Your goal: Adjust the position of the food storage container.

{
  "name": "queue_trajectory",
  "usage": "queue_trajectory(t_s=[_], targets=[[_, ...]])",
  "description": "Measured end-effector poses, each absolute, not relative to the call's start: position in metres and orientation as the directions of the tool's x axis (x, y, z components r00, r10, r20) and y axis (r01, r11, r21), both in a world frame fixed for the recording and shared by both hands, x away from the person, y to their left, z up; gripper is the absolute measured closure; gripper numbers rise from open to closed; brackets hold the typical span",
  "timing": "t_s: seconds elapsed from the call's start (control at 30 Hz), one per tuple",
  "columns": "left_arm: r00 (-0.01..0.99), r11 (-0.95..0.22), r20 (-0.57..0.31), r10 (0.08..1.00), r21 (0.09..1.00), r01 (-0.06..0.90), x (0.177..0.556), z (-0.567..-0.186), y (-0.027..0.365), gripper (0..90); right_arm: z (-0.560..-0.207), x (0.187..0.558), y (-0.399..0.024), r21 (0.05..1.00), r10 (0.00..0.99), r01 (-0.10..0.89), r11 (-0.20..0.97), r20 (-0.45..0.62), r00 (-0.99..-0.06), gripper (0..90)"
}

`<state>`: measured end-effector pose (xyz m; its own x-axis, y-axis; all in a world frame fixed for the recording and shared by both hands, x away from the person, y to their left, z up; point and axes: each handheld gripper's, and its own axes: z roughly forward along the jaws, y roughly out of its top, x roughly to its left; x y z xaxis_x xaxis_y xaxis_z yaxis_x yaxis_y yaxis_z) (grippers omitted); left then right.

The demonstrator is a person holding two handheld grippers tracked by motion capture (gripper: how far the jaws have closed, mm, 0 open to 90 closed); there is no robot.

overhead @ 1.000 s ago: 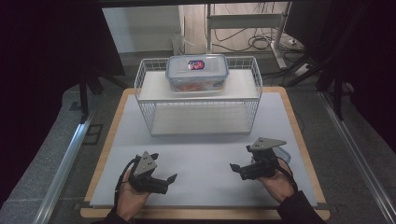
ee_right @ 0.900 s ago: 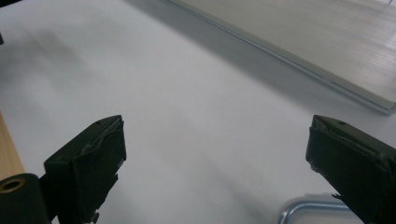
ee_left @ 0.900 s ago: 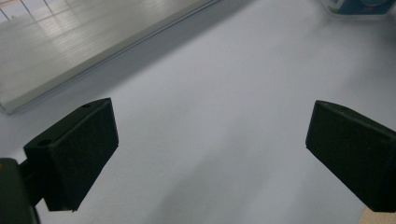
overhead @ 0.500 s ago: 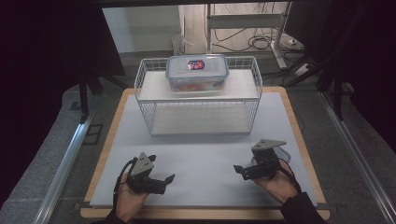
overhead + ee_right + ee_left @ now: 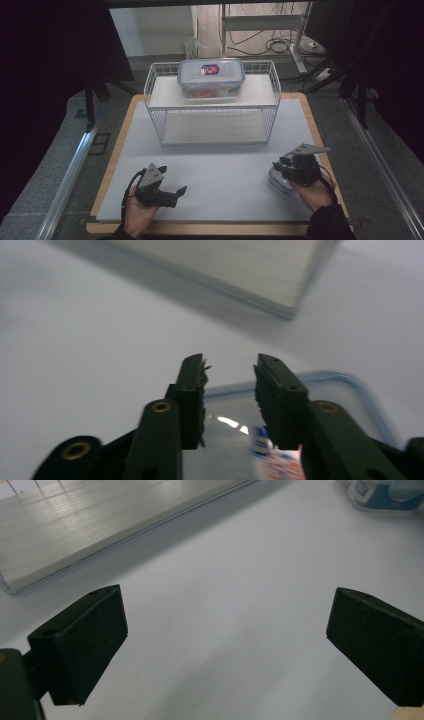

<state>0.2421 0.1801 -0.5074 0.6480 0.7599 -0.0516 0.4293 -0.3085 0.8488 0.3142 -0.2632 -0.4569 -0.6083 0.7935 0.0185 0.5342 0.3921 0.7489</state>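
Right gripper [image 5: 283, 167], near right part of the counter [image 5: 220, 165]: jaws have just been closing, now narrowed to a small gap, nothing between them. It hovers over a clear flat plastic container lid with a blue rim [image 5: 320, 405]; in the right gripper view the lid [image 5: 278, 181] lies right under and just ahead of the tips, printed label below the jaws. Can't tell if the tips touch it.

Left gripper [image 5: 175, 192]: jaws spread wide, empty, bare white counter [image 5: 225, 605] between them. In the left gripper view the same lid [image 5: 385, 492] sits well ahead, off to that gripper's right.

Farther ahead of both grippers: white wire rack with a flat shelf [image 5: 212, 100], clear lidded plastic food box with a blue seal [image 5: 211, 75] on top of it.
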Motion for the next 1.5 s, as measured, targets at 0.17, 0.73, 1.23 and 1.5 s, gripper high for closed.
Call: queue_trajectory(t_s=[0.17, 0.73, 1.23, 1.5], targets=[[0.641, -0.292, -0.069, 0.765, 0.849, 0.44, 0.243, -0.509, 0.183, 3.0, -0.453, 0.32, -0.302, 0.763, 0.856, 0.552, 0.336, -0.002, -0.517, 85.2], [0.654, -0.324, -0.065, 0.754, 0.83, 0.455, 0.245, -0.513, 0.178, 4.2, -0.488, 0.338, -0.362, 0.691, 0.896, 0.66, 0.293, 0.042, -0.442, 90.0], [0.656, -0.334, -0.07, 0.752, 0.817, 0.47, 0.247, -0.515, 0.177, 4.3, -0.491, 0.318, -0.32, 0.623, 0.835, 0.674, 0.396, 0.061, -0.547, 90.0], [0.654, -0.34, -0.07, 0.753, 0.809, 0.479, 0.247, -0.516, 0.177, 4.5, -0.492, 0.302, -0.295, 0.609, 0.792, 0.673, 0.419, 0.117, -0.599, 90.0]])
